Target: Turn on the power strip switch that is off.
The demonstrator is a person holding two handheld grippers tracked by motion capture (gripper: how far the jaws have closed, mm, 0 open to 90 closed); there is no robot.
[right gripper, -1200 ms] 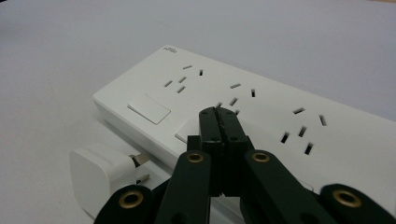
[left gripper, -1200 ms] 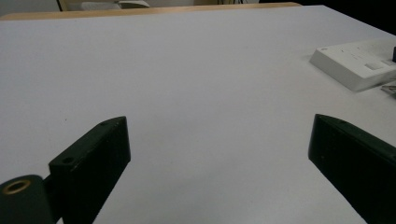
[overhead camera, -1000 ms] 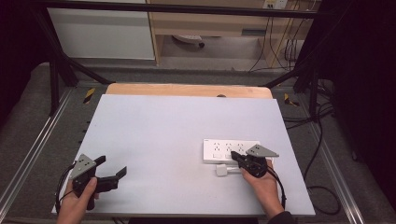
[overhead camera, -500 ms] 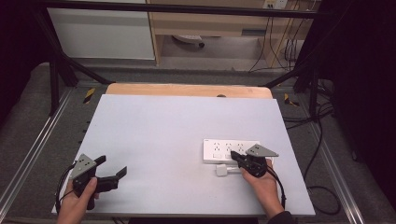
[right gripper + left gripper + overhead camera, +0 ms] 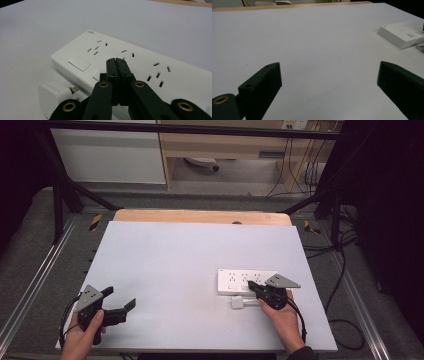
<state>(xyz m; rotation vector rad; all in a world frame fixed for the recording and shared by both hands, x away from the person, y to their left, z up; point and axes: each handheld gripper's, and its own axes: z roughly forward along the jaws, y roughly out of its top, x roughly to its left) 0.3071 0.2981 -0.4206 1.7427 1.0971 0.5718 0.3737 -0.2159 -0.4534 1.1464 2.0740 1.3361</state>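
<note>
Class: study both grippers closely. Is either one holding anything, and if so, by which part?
Nothing is held. The right gripper has its jaws shut together, empty, above the white power strip, with the white plug lying beside it. The left gripper stands open over bare table.

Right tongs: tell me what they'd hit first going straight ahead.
Probably the white power strip: the shut right tongs point at its socket face, just above it. How near the tips are is unclear.

left gripper (image 5: 117,306): jaws wide apart, held low near the table's front left corner | right gripper (image 5: 116,65): jaws pressed together, pointing down
</note>
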